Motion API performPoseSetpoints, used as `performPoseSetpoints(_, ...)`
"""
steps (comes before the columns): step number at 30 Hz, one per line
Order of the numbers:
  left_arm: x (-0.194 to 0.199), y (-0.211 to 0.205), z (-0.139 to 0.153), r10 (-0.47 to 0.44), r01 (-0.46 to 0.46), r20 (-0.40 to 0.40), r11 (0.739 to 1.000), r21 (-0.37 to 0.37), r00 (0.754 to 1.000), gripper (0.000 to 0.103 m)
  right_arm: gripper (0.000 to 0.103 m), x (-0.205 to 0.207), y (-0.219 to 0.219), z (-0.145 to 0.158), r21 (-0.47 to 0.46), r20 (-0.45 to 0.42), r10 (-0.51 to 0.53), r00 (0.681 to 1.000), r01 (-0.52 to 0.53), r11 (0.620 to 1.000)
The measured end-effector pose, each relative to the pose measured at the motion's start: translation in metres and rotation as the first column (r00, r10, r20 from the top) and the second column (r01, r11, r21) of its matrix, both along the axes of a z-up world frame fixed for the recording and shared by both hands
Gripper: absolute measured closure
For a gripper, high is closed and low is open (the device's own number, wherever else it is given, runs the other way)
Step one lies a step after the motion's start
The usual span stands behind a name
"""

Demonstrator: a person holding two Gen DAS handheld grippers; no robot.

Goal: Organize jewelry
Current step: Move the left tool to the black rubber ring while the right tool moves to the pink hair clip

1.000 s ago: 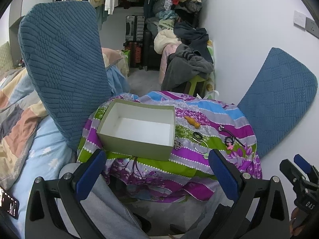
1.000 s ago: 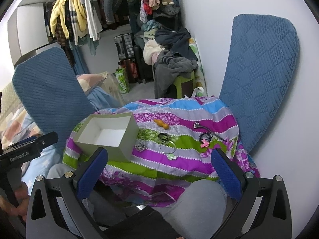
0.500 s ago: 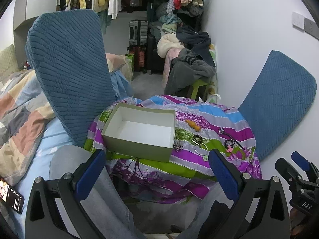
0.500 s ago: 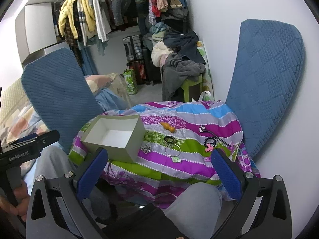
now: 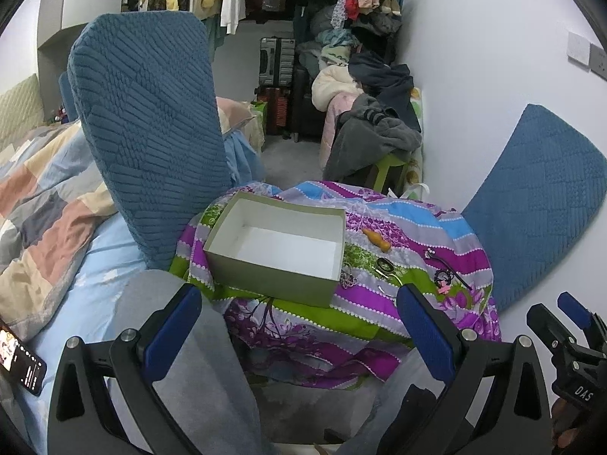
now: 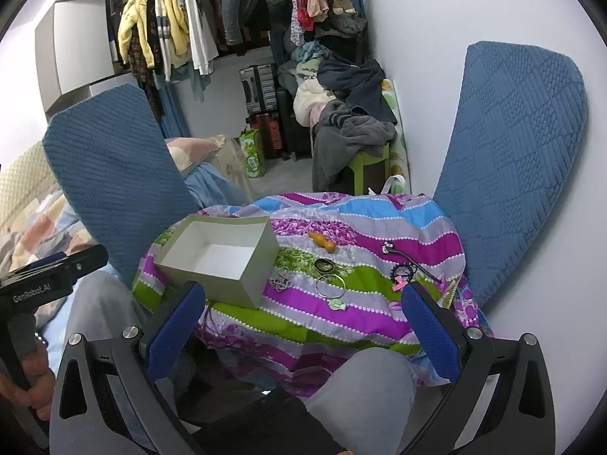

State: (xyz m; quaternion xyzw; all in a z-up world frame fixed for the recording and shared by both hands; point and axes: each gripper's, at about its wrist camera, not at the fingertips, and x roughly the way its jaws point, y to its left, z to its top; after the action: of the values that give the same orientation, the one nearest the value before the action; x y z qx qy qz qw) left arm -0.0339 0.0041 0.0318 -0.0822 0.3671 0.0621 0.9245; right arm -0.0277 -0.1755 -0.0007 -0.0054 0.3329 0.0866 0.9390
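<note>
An open, empty green-grey box (image 5: 277,244) (image 6: 224,256) sits on the left of a small table under a striped floral cloth (image 5: 409,223) (image 6: 360,223). Right of the box lie an orange piece (image 5: 376,240) (image 6: 321,242), a dark ring (image 5: 385,264) (image 6: 324,264), a silver bangle (image 6: 331,286), a small silver chain piece (image 5: 346,278) (image 6: 280,280) and a black hairpin with pink clip (image 5: 445,273) (image 6: 408,267). My left gripper (image 5: 299,326) and right gripper (image 6: 303,322) are open and empty, held short of the table's near edge.
Two blue quilted cushions (image 5: 151,125) (image 6: 512,159) stand left and right of the table. A bed with a patchwork quilt (image 5: 38,197) and a phone (image 5: 21,360) lie at left. Clothes piles (image 5: 375,121) and suitcases (image 5: 277,64) stand behind. Grey-trousered knees (image 6: 364,386) are below.
Both views have risen and tilted slightly, so the table and box sit lower and a bit farther. Both grippers stay open; nothing on the table moved.
</note>
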Motion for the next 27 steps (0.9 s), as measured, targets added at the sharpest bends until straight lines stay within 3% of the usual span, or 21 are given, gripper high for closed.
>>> performPoseSetpoints(4,0.001,0.003,-0.002,0.001,-0.001,-0.001,1.000,-0.002,1.000,0.000,0.000,0.001,0.001,-0.002,-0.004,-0.001,0.001,1.000,-0.001,1.000)
performPoseSetpoints(6,0.001,0.003,-0.003,-0.002,0.002,-0.005,1.000,-0.002,1.000,0.000,0.005,0.001,-0.002,-0.005,0.016,-0.012,-0.009,1.000,0.009,1.000)
performPoseSetpoints(8,0.002,0.003,-0.003,-0.008,0.008,-0.005,1.000,-0.006,1.000,0.000,0.017,0.001,-0.002,-0.007,0.028,-0.020,-0.004,1.000,0.004,1.000)
performPoseSetpoints(13,0.009,0.001,-0.006,-0.037,0.037,-0.014,0.999,-0.012,0.999,0.000,0.029,-0.001,-0.002,-0.009,0.046,-0.026,-0.002,1.000,0.003,0.999)
performPoseSetpoints(24,0.057,-0.012,-0.051,-0.129,0.125,-0.112,0.991,-0.043,0.985,0.000,0.032,0.022,-0.020,-0.034,0.067,-0.069,-0.095,0.993,0.100,0.993)
performPoseSetpoints(27,0.082,-0.019,-0.067,-0.176,0.164,-0.129,0.981,-0.100,0.976,0.000,0.032,0.038,-0.028,-0.044,0.053,-0.088,-0.120,0.989,0.125,0.991)
